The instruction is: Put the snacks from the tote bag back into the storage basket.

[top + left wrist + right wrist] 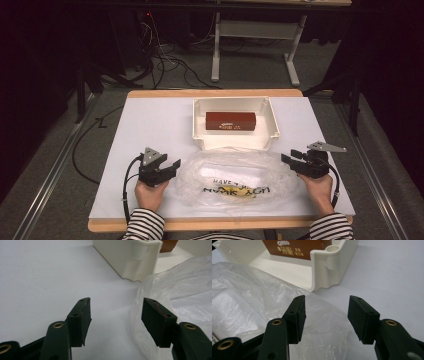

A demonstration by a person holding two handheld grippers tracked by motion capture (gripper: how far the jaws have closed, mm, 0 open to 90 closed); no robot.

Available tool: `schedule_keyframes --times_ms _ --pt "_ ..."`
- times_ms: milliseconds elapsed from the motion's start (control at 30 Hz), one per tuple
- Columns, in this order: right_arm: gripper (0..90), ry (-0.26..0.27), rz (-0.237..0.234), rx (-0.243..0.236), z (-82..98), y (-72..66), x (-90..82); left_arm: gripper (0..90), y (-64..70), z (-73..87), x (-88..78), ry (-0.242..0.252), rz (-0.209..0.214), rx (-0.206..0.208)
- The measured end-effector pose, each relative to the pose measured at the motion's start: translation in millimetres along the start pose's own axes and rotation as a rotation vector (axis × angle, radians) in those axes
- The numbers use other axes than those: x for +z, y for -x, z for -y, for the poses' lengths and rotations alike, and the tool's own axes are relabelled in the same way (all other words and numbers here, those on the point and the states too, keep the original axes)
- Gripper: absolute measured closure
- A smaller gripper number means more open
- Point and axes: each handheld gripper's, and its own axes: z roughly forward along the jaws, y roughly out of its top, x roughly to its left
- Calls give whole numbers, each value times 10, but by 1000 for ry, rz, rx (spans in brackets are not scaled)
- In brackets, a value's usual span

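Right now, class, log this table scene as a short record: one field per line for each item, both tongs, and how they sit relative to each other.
surface: white board on a wooden table
tray: cream tray, far centre, open side facing the person
box: brown box lying inside the tray
bag: clear plastic bag with printed lettering, lying in front of the tray
left tongs: open, at the bag's left edge, holding nothing
right tongs: open, at the bag's right edge, holding nothing

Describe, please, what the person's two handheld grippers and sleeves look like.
The left gripper and right gripper are black with two blocky jaws, brass-ringed screw holes, a grey three-cornered plate on top and a trailing black cable. Both sleeves are black-and-white striped.
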Motion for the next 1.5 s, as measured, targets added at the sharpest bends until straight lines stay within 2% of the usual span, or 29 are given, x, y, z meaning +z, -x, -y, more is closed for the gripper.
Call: schedule_keyframes --times_ms 300,533,800,967,1033,1200,1333,1500 --pt "499 8 31 31 68 98 24 412 -98 13 37 -16 -31 -15" --pt "503 17 65 37 101 150 69 412 -131 21 77 -18 -50 -28" --pt "499 24 101 43 156 191 121 412 -145 41 114 -29 -69 -16" --pt "492 23 105 53 228 225 150 410 -183 111 137 -29 -76 -49" --pt "484 23 105 58 257 235 162 411 -179 110 120 -14 -79 -46" --pt "474 38 123 50 270 213 152 407 -152 119 132 -29 -89 -21" --pt "455 35 136 40 274 203 158 400 -151 121 138 -33 -91 -23" --pt "430 32 145 50 278 203 159 390 -145 118 159 -49 -97 -25"
